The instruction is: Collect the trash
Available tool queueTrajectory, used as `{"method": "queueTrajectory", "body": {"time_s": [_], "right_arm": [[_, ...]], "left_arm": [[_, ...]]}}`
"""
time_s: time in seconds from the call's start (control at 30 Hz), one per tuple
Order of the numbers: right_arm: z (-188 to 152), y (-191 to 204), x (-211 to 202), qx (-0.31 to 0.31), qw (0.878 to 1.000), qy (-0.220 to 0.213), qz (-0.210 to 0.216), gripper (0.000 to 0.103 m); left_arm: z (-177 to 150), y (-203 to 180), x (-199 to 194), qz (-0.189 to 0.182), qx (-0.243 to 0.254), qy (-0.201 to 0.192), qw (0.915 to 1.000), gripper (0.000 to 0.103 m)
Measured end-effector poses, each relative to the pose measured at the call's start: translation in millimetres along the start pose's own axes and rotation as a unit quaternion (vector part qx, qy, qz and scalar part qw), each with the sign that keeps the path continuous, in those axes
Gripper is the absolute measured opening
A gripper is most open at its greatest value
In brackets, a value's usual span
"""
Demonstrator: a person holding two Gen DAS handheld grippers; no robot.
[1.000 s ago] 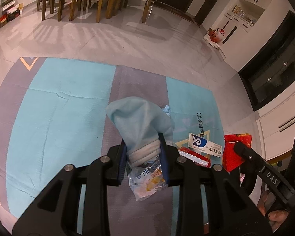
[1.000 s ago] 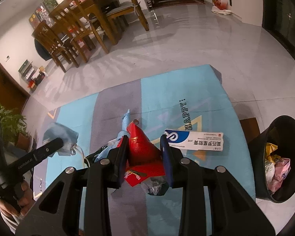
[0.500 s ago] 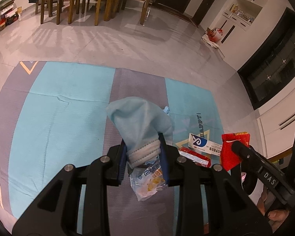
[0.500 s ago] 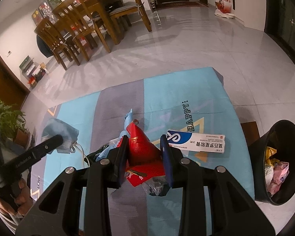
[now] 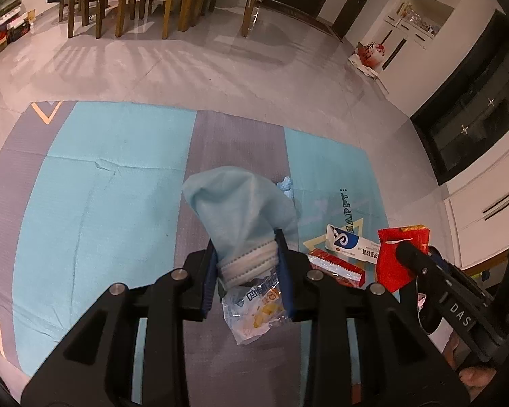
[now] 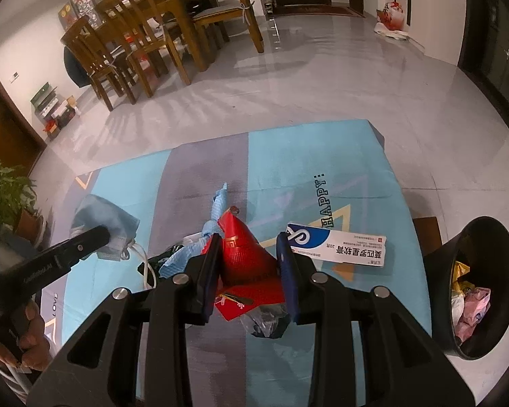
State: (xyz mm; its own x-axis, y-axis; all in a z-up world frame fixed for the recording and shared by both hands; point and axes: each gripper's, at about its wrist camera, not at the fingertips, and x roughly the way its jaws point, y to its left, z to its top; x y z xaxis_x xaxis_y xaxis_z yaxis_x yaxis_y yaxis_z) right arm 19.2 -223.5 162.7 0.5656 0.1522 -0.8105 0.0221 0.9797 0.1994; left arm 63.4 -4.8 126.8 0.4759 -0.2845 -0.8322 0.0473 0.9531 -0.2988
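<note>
The bin (image 6: 485,288) sits at the right edge of the right view, and its right side is cut off there. The trash deep inside it is too jumbled to tell apart. The red packet (image 6: 246,264) covers part of the pile under it, and a clear wrapper (image 6: 264,320) peeks out below. In the left view, the mask (image 5: 241,217) hides the mat (image 5: 101,203) behind it. The small print on the white box (image 6: 339,246) is too tiny to read.
</note>
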Motion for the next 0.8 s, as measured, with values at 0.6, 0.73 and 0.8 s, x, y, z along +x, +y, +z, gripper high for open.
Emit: {"method": "queueTrajectory", "body": {"time_s": [0.6, 0.73, 0.8], "right_arm": [[4.2, -13.7, -4.1, 0.012, 1.000, -0.002, -0.011, 0.033], [3.2, -13.8, -6.0, 0.008, 1.000, -0.005, -0.015, 0.033], [3.3, -15.3, -6.6, 0.009, 1.000, -0.007, -0.018, 0.033]], "left_arm": [[-1.0, -6.8, 3.6, -0.009, 0.006, 0.010, 0.9999, 0.032], [-1.5, -12.7, 5.4, -0.017, 0.010, 0.013, 0.9997, 0.032], [-1.7, -14.4, 6.3, -0.015, 0.012, 0.012, 0.9997, 0.032]]}}
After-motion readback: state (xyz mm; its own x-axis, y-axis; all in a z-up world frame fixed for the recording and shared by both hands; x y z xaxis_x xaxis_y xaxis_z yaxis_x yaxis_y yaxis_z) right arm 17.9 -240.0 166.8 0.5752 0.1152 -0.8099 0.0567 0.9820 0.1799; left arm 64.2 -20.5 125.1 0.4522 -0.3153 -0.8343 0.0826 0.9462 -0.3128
